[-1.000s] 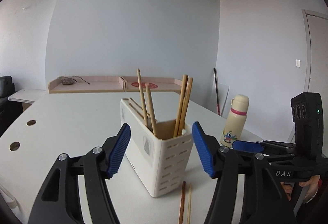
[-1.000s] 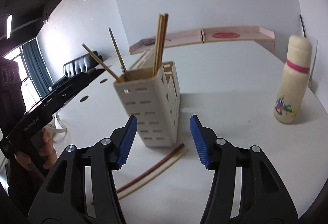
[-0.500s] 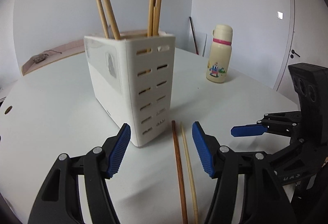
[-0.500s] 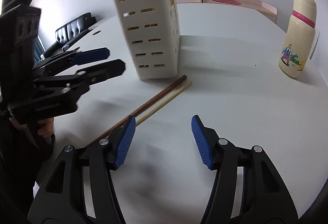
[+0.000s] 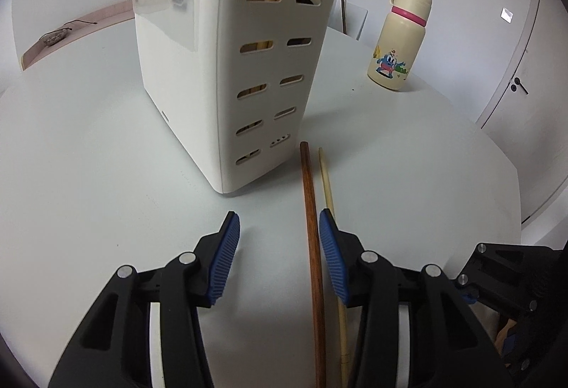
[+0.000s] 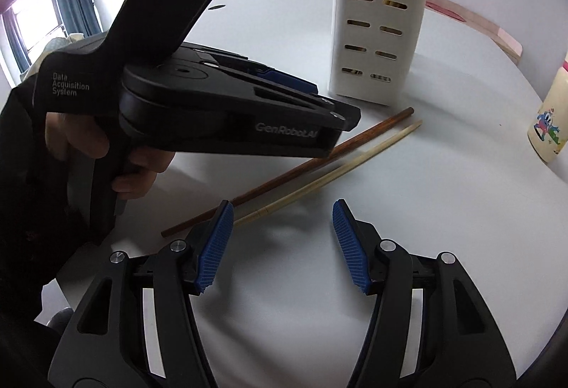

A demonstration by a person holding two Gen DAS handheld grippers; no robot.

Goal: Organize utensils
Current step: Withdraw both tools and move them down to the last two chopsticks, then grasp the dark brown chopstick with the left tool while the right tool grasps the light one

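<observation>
Left tool [image 5: 277, 246] hangs low over the desk [image 5: 88, 174], jaws apart and empty, the dark chopstick [image 5: 311, 238] lying lengthwise between them beside the right pad, the pale chopstick [image 5: 328, 185] just outside. Right tool [image 6: 282, 238] gapes empty nearby. Two loose chopsticks, one holder [image 5: 230, 68].

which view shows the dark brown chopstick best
The right wrist view: the dark brown chopstick shows from tip to tip on the table, though the left gripper covers part of its middle. The left wrist view shows it running between the open pads, its near end cut off by the frame.
</observation>
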